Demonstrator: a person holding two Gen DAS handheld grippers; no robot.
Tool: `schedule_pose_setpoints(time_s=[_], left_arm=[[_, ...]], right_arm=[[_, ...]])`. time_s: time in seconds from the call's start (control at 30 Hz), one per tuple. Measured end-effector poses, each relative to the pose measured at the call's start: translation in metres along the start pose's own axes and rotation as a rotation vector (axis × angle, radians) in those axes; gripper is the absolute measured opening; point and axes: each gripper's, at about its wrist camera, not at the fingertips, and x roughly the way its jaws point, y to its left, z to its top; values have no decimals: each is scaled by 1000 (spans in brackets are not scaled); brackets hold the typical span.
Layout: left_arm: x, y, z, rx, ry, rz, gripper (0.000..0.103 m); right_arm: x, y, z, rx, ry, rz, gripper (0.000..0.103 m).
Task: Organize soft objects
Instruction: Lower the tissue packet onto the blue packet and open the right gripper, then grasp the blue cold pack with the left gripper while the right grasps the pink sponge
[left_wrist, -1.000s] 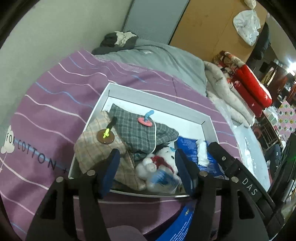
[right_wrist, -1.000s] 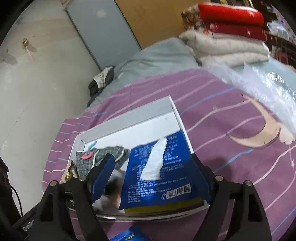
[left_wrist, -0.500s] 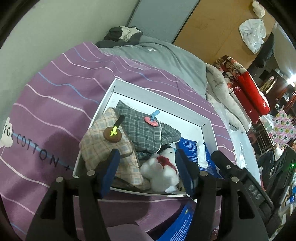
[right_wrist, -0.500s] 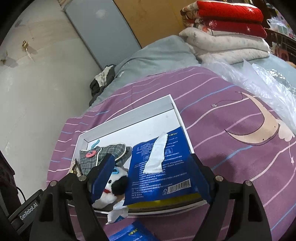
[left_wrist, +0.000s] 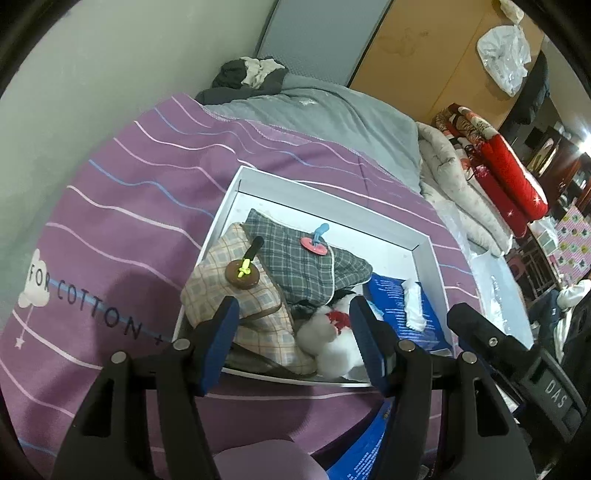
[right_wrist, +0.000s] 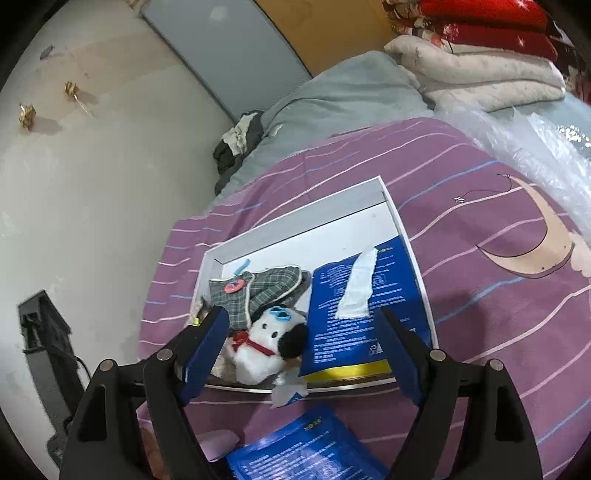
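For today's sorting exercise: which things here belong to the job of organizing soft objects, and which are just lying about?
Part of the job:
- white box
- grey plaid cushion
- beige plaid cushion
- white plush dog
- blue tissue pack
- second blue pack, outside the box

Just lying about:
- folded red and white quilts
- clear plastic bag
- dark clothes heap

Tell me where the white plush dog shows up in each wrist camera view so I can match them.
Left wrist: the white plush dog lies low and centre, at the near edge of the white box.
Right wrist: the dog is low and left of centre, face up.
Shared landmark: the blue tissue pack beside it in the box.
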Motion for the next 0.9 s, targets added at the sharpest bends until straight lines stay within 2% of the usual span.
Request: schedule_pose_setpoints(time_s=[0.17, 0.27, 0.33, 0.47, 0.57, 0.6, 0.67, 0.8, 0.9], left_arm=[[-1, -4, 0, 32, 5, 32, 63], [-6, -3, 1, 39, -8, 77, 63], [-9, -2, 2, 42, -11, 89, 63], [-15, 0, 4, 62, 16, 95, 63], [-20, 0, 6, 87, 41, 120, 63], [-22, 0, 7, 89, 48, 128, 63], [-28, 4, 9, 90, 71, 143, 63], [-39, 9, 12, 93, 115, 155, 63], [-43, 10, 12, 83, 166, 160, 63]], right_arm=[[-3, 9, -3, -84, -43, -82, 81], [-8, 14, -2, -117, -86, -126, 81], [-13, 19, -1, -151, -122, -187, 81], [-22, 36, -4, -246, -180, -363, 81], [-40, 45, -10, -249, -250, -403, 81], [-46, 45, -11, -229, -271, -396, 81], [-57, 42, -7, -154, -269, -325, 81], [-56, 34, 2, -59, -123, -182, 82], [-53, 33, 1, -72, 5, -131, 82]])
